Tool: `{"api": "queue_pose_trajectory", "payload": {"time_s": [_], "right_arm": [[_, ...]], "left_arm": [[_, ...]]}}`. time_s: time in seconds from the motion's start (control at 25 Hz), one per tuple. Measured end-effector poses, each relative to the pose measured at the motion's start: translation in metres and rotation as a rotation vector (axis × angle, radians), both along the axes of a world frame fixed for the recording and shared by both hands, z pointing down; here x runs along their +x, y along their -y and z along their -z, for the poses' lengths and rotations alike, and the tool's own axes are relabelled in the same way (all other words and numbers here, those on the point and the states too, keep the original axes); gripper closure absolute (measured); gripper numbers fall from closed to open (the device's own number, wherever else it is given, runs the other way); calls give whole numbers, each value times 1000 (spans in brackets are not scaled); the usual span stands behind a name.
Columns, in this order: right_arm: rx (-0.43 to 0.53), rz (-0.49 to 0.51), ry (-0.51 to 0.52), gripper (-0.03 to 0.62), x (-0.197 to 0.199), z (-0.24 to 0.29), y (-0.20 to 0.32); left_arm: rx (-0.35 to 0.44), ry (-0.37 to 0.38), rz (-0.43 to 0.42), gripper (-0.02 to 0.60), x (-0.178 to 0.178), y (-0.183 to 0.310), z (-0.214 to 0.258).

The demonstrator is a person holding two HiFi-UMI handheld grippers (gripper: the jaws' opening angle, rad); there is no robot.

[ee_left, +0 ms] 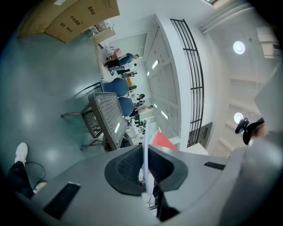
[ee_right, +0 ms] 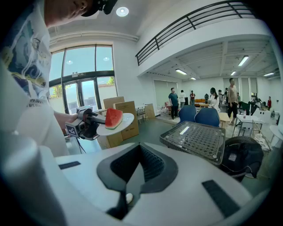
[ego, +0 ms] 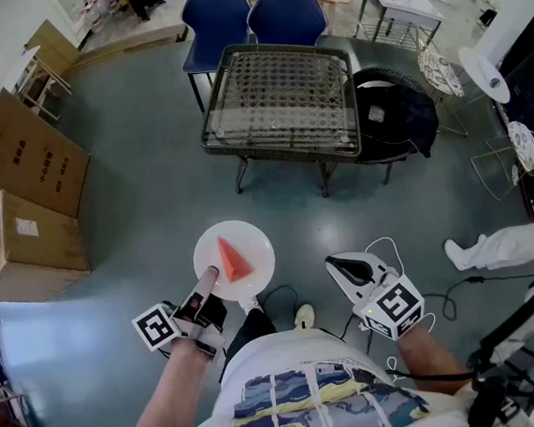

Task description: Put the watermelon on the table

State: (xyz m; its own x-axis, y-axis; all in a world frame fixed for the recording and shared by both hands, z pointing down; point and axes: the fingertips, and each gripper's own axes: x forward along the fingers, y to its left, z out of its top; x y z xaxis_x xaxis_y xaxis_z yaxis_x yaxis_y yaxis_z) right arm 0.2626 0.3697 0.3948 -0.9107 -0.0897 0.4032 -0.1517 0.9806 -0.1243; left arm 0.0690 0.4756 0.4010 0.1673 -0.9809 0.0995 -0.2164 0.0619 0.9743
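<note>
Head view: the left gripper [ego: 208, 284] pinched the near rim of a white plate [ego: 256, 242], which was held level above the grey floor [ego: 134, 202]. A wedge of watermelon [ego: 233, 259] lay on the plate. The right gripper [ego: 350, 270] hung to its right and carried nothing. The wire-topped bench [ego: 279, 94] stood well apart ahead, with two blue chairs [ego: 248, 13] behind it and cardboard boxes [ego: 22, 161] at the left.

Left gripper view: the left gripper [ee_left: 146, 163] had its jaws closed on the plate [ee_left: 144, 141], seen edge-on as a thin white line between the pads. The red watermelon [ee_left: 162, 141] showed beyond, on one side of the plate. The bench [ee_left: 108, 117] appeared farther off.

Right gripper view: the right gripper [ee_right: 138, 167] had its jaws pressed together with nothing between them. Beyond it, the left gripper [ee_right: 98, 120] held the plate [ee_right: 127, 120] with the watermelon [ee_right: 113, 118] on it, clear of the bench [ee_right: 196, 139].
</note>
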Motion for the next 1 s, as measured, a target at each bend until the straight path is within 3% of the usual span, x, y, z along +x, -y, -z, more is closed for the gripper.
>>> {"api": "queue_pose_trajectory", "payload": {"time_s": [0.28,0.52,0.84,1.0], "right_arm": [[9,-5,16,585,74,-1,-2],[2,-30,35,585,108,-3,6],[38,-61,56,578,107,-3,23],[52,-56,54,532,84,-3,31]], "left_arm": [[-12,-43,3,557,69,-1,-2],[-20,-31,-16,557,97,9,3],[-10,0,-39,557,94,32,15],[-11,-12,-47,556,73,47,9]]}}
